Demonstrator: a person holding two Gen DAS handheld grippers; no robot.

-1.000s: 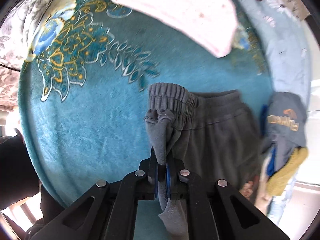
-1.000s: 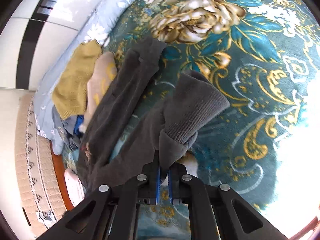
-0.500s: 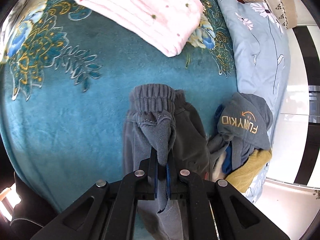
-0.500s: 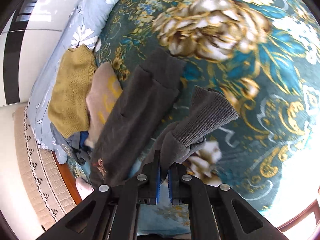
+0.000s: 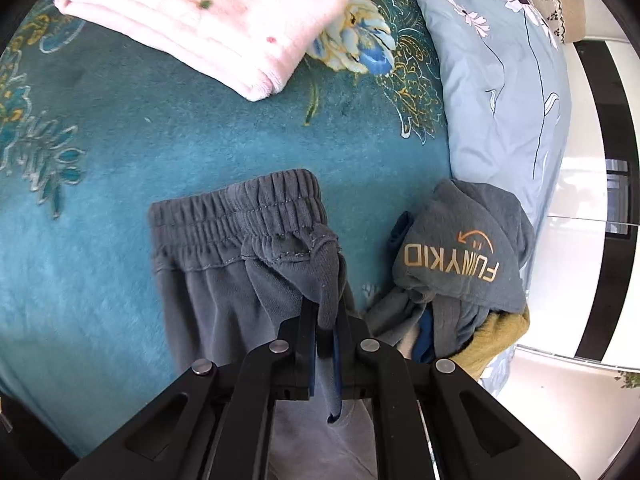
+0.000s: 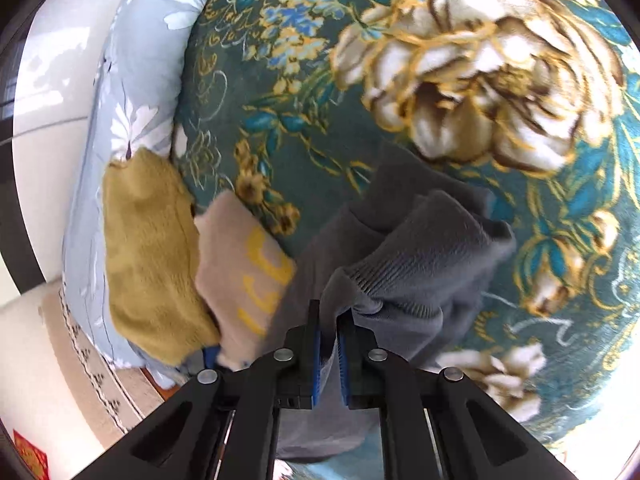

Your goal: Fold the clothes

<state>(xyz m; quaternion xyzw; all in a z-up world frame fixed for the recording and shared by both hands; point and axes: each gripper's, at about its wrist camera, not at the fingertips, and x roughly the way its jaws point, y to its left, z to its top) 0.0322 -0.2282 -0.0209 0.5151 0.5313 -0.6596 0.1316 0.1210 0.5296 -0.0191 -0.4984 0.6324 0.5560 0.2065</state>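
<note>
Left claw [image 5: 325,322] clenched on the waistband corner of the grey trousers [image 5: 224,264], right claw [image 6: 328,334] clenched on a ribbed cuff [image 6: 404,280], garment on the bed blanket [image 5: 120,152] ahead of both, long axis spanning claw to claw.

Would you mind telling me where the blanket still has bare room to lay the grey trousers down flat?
The widest bare patch of the teal blanket lies between the folded pink towel and the waistband of the grey trousers, running left. It is crowded to the right: the clothes pile sits against the pale blue quilt.
</note>
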